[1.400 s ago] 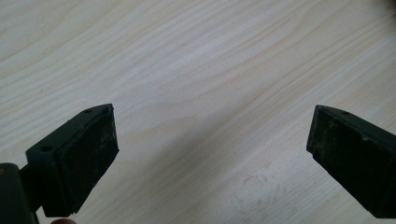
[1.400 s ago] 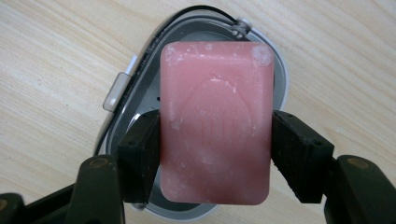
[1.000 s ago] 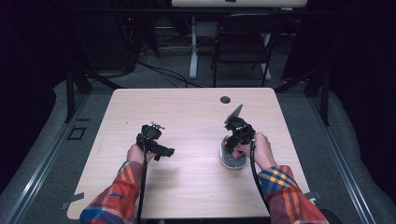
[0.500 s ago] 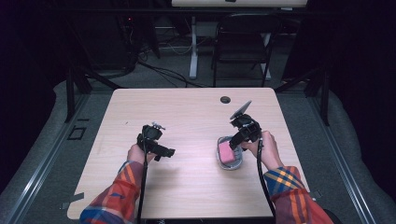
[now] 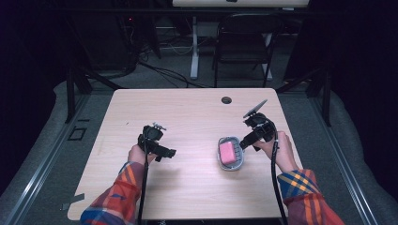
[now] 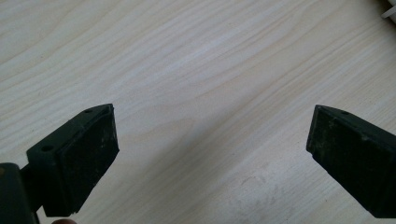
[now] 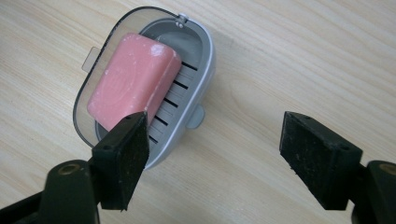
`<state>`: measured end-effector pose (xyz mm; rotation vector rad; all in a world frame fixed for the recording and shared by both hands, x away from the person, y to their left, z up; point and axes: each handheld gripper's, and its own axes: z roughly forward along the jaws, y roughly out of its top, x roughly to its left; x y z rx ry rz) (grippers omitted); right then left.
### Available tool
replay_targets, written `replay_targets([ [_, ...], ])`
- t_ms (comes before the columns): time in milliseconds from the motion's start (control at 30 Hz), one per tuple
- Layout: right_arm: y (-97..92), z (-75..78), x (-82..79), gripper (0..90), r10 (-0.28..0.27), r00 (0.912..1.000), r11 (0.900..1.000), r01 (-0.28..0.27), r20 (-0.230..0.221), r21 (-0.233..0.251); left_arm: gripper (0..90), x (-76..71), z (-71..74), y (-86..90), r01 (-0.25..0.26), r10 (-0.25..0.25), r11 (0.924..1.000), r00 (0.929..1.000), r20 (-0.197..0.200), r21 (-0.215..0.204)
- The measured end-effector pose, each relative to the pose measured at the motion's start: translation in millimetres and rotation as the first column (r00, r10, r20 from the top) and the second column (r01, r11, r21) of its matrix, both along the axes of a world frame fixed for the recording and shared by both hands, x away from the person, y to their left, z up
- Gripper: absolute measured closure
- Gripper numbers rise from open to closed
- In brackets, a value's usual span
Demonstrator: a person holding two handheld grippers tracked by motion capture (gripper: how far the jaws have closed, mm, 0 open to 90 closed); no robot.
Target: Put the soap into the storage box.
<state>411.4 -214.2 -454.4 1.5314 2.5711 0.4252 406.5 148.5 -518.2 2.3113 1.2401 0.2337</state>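
A grey oval soap dish (image 5: 238, 161) (image 7: 196, 70) lies on the wooden table, right of centre. A pink bar of soap (image 5: 228, 152) (image 7: 133, 79) rests tilted in it, over a slotted floor. A translucent smoky lid (image 7: 95, 70) with a small tab shows along the dish's left side. My right gripper (image 5: 248, 139) (image 7: 215, 126) hovers just right of the dish. Its jaws have just been opening and stand apart, with only bare table between them. My left gripper (image 5: 165, 152) (image 6: 210, 126) is held low over bare wood left of centre, its jaws wide open and empty.
The table (image 5: 187, 112) has a small dark cable hole (image 5: 226, 100) near its far edge. A black folding chair (image 5: 244, 47) and cables stand on the floor beyond the table. A white corner (image 6: 390, 9) peeks in at the left gripper view's top right.
My right gripper has lifted and drawn back to the right off the dish, uncovering the pink soap. The left gripper has stayed in place.
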Motion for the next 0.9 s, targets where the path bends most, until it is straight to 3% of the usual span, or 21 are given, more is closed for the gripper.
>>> replay_targets([
  [267, -19.2, 7.1, -9.6, 13.7, -0.005, 0.9994, 0.9999, 0.005, 0.034, -0.012, 2.1, -0.1, 0.1, 0.0, 0.000, 0.000, 1.0000, 1.0000, 0.001, 0.001],
  [533, -37.6, 7.5, -17.1, 6.5, -0.011, 0.9995, 0.9999, 0.011, 0.030, -0.011, 2.1, 0.1, -0.1, 0.3, 0.000, 0.000, 1.0000, 1.0000, -0.001, 0.001],
  [900, -60.1, -4.9, -30.4, 0.3, -0.029, 0.9991, 0.9993, 0.029, 0.030, -0.025, 2.1, 0.0, -0.2, 0.2, 0.001, -0.001, 1.0000, 1.0000, -0.001, 0.002],
])
